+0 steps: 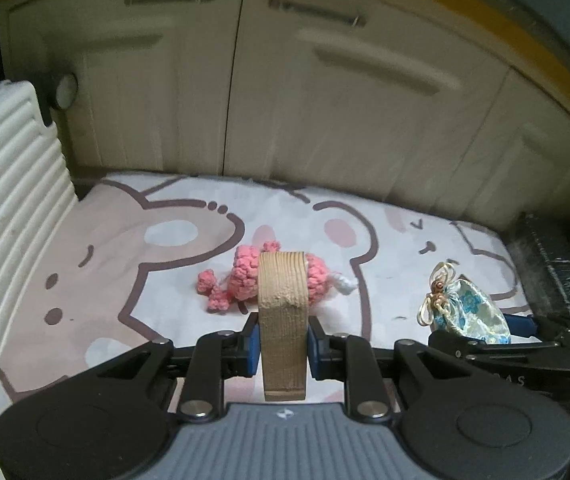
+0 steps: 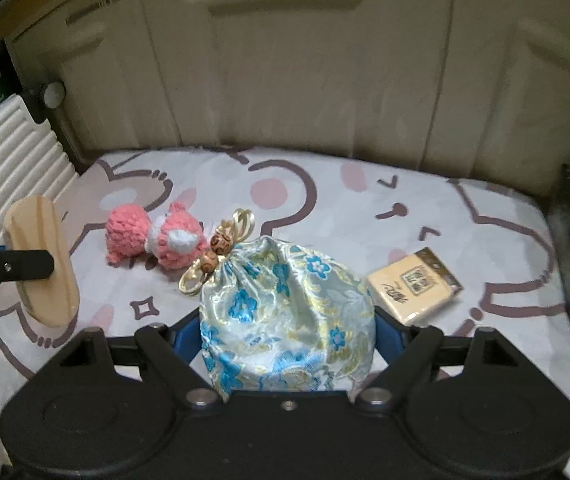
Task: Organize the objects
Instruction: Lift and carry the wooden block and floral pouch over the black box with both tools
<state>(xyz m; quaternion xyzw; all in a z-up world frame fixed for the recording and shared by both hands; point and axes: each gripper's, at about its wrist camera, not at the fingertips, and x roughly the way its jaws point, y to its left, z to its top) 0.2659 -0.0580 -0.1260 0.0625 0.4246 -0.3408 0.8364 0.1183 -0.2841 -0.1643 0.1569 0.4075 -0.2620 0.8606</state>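
Wood block [image 1: 283,320] clamped upright in left gripper [image 1: 283,344]; pouch [image 2: 285,320] gripped in right gripper [image 2: 287,344]. Basket [image 1: 9,200] left, nearer the block.

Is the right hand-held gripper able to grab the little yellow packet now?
Probably not yet: the right hand-held gripper is shut on the flowered pouch, though the yellow packet lies uncovered beside it.

Pink crochet toy [image 1: 245,276] half behind wooden block [image 1: 283,320]
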